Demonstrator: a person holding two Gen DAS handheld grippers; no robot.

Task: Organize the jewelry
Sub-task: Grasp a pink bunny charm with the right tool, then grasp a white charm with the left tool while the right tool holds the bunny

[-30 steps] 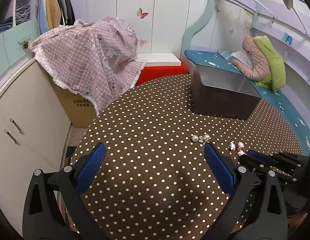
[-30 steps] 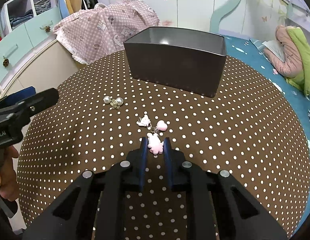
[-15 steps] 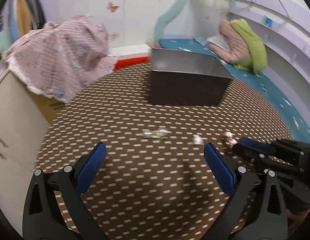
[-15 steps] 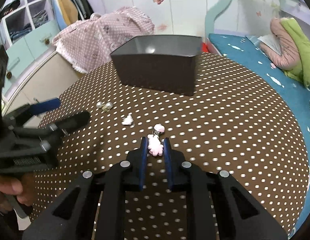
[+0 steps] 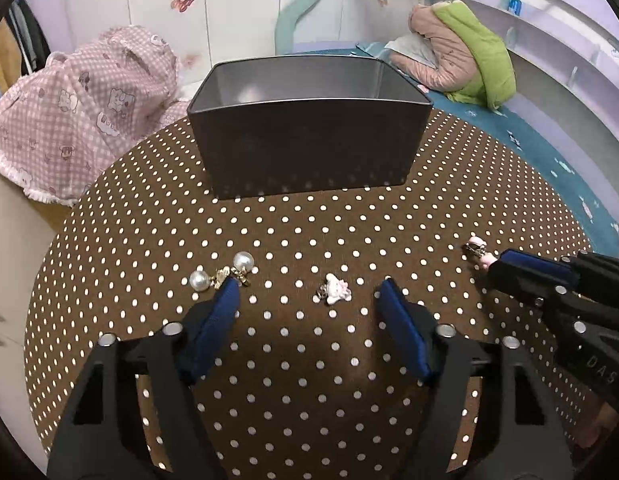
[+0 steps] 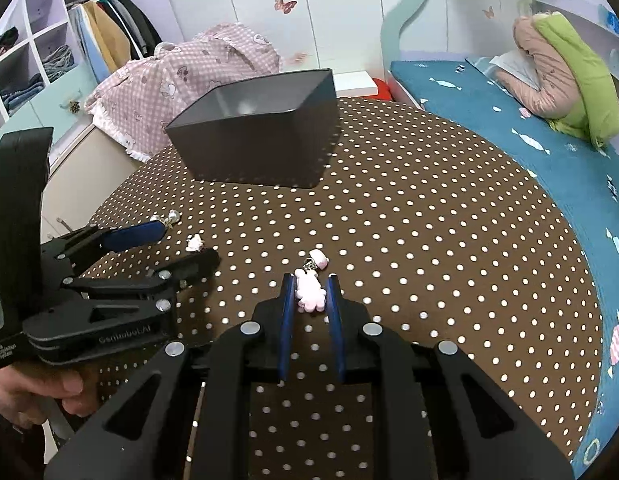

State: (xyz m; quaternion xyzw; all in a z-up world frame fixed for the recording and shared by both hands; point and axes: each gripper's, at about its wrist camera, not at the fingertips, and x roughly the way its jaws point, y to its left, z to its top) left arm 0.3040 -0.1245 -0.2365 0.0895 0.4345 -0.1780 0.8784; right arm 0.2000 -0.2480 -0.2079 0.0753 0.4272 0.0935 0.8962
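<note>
A dark metal box (image 5: 309,128) stands open on the brown polka-dot table (image 5: 309,420); it also shows in the right wrist view (image 6: 261,136). My left gripper (image 5: 309,292) is open, its fingers either side of a small white charm (image 5: 335,290). A pearl earring pair (image 5: 223,274) lies by its left fingertip. My right gripper (image 6: 309,284) is shut on a pink bear charm (image 6: 308,292) low over the table, with a pink heart piece (image 6: 319,259) hanging from its front. The right gripper shows at the right in the left wrist view (image 5: 509,268).
A pink checked cloth (image 5: 81,112) covers a box behind the table at the left. A bed with a teal cover (image 6: 509,112) and a pink and green jacket (image 6: 565,68) lies to the right. White cabinets (image 6: 69,176) stand at the left.
My left gripper has swung right and forward, now facing the box with the white charm between its narrowed fingers. My right gripper has kept the pink charm and shifted it slightly right.
</note>
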